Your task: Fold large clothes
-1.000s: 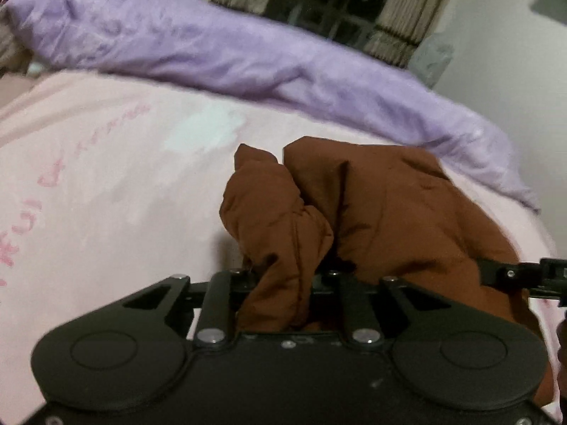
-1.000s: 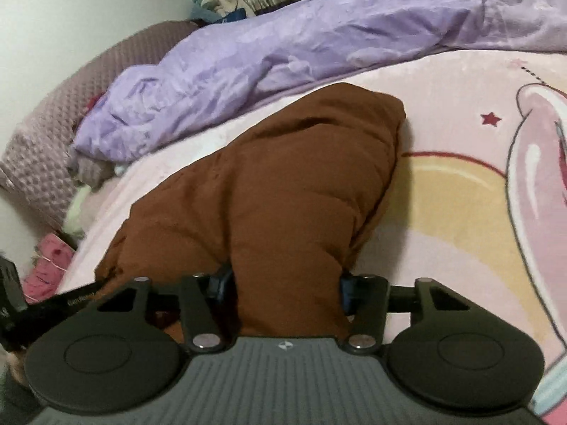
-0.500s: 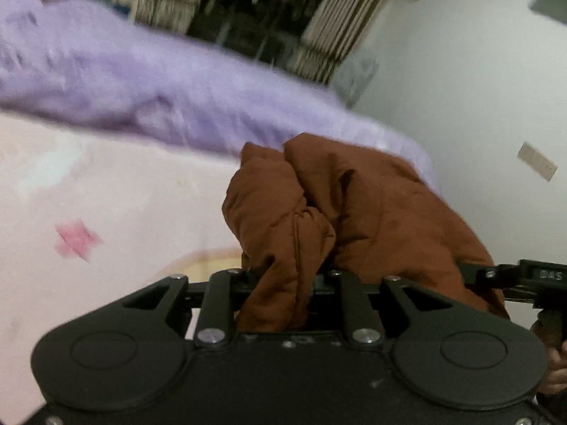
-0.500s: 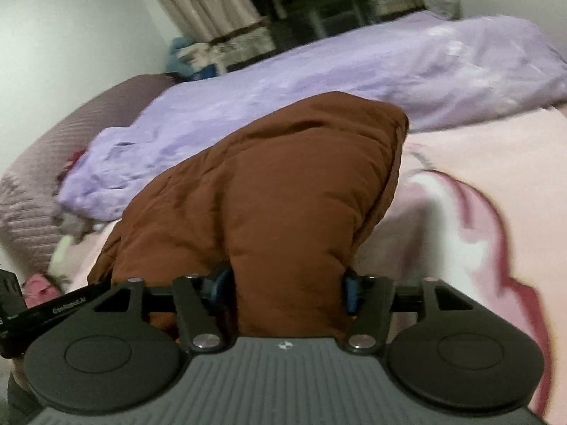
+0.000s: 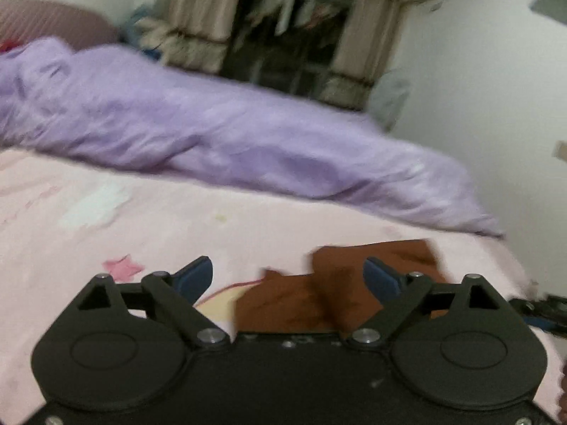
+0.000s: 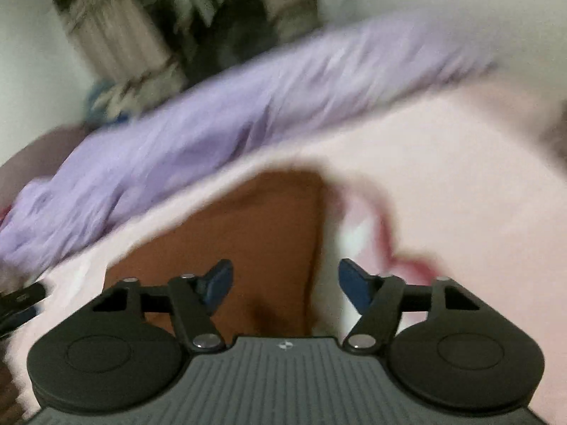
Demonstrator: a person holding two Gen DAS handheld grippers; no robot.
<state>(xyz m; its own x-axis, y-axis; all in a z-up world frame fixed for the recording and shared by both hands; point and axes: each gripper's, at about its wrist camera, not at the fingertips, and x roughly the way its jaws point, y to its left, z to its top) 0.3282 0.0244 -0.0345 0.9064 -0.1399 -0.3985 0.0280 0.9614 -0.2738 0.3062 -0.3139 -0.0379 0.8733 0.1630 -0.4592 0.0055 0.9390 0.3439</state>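
Brown garment (image 5: 294, 301) lies, seemingly flat, on the bed (image 5: 177, 226), both tools just released.

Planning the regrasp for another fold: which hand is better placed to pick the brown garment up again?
Probably right. The right gripper has the brown garment centred ahead of its open jaws; for the left gripper, whose jaws have just opened, it lies off toward one side.

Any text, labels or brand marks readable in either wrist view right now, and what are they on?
No legible text in either view.
White emblem on the right gripper housing: a small symbol, no letters.
Pink print on the bedsheet: blurred shapes only, unreadable.
Brown garment: no label visible.
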